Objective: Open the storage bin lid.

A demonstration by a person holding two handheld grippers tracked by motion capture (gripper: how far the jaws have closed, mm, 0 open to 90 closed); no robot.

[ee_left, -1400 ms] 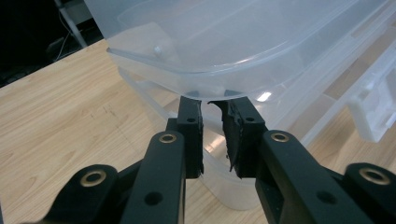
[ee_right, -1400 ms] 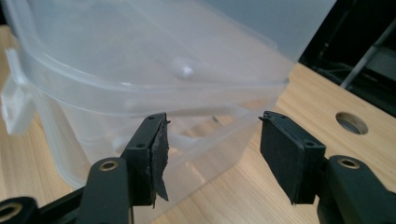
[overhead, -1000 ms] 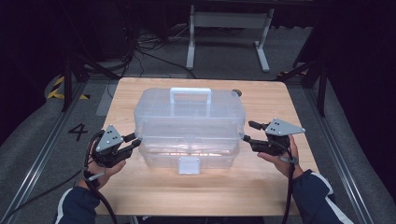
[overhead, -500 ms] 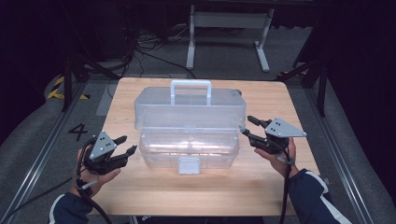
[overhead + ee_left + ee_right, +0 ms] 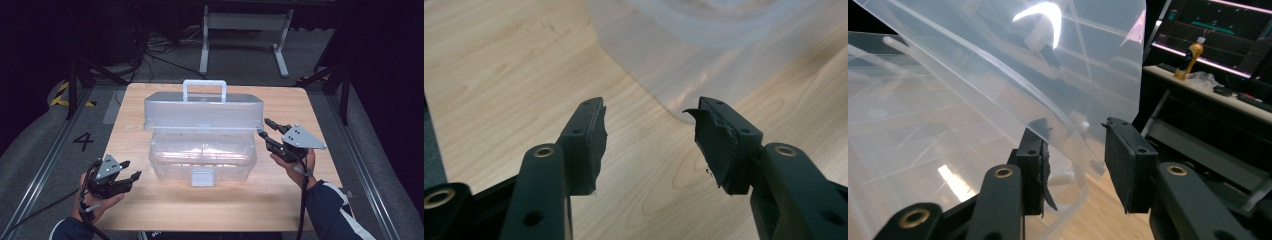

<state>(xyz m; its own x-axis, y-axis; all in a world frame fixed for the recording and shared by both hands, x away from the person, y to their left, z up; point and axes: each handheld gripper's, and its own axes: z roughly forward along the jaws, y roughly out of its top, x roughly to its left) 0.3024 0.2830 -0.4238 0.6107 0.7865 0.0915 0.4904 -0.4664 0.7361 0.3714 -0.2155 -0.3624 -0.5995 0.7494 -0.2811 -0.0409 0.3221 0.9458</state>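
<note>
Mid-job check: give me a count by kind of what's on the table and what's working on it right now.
Clear plastic storage box with its raised lid: 1
White carry handle on that lid: 1
White latch on the box front: 1
Grippers: 2, the left gripper and the right gripper
Wooden table: 1
Total: 6

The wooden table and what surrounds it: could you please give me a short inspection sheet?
Surface: wooden table, pale, bare around the box.
Job's things: clear plastic box with lid raised, handle uppermost, latch facing the person.
Clutter: nothing seen.
Grippers: left gripper apart from the box, jaws just opening, nothing between them; right gripper at the lid's right edge, jaws just closing, lid edge between them.
Cables: one trails from each gripper; more on the floor behind.
Surroundings: dark floor, grey metal stand, a painted 4.
</note>
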